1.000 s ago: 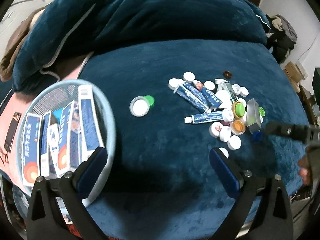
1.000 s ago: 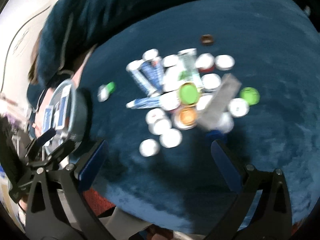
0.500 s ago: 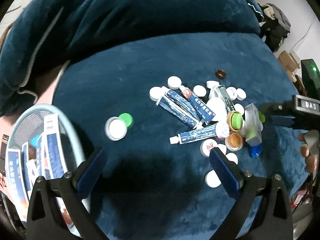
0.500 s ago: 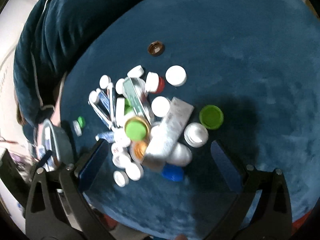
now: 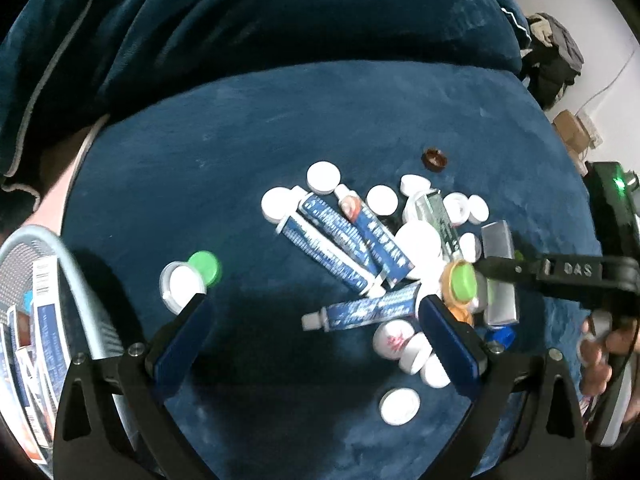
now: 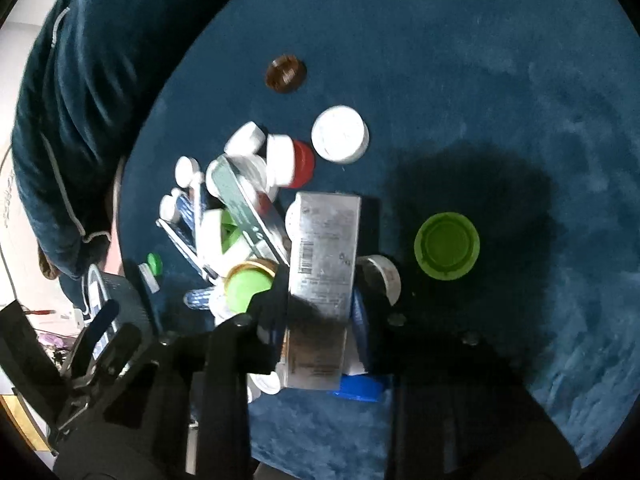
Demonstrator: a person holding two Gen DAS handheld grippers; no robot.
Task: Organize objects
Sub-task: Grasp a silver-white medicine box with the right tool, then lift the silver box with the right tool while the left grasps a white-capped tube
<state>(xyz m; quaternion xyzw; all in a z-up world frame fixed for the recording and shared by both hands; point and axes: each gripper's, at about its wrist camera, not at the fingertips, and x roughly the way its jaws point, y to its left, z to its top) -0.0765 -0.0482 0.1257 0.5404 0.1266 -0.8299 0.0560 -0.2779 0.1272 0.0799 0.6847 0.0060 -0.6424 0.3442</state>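
A pile of blue ointment tubes (image 5: 340, 236), white caps (image 5: 323, 177), green caps and small boxes lies on a dark blue velvet surface. My right gripper (image 6: 320, 304) is shut on a silver box (image 6: 324, 248) at the pile's right edge; the box also shows in the left wrist view (image 5: 498, 276). My left gripper (image 5: 312, 320) is open and empty, above a tube (image 5: 362, 312) at the pile's near side. A round grey basket (image 5: 76, 280) with blue-and-white boxes (image 5: 44, 320) sits at far left.
A white jar with a green lid (image 5: 188, 278) stands apart between basket and pile. A brown cap (image 6: 285, 73) and a green cap (image 6: 446, 246) lie loose. A dark blue bolster (image 5: 280, 20) runs along the back.
My right gripper came down over the pile and closed on the silver box. My left gripper moved right, from the basket toward the pile, still open.
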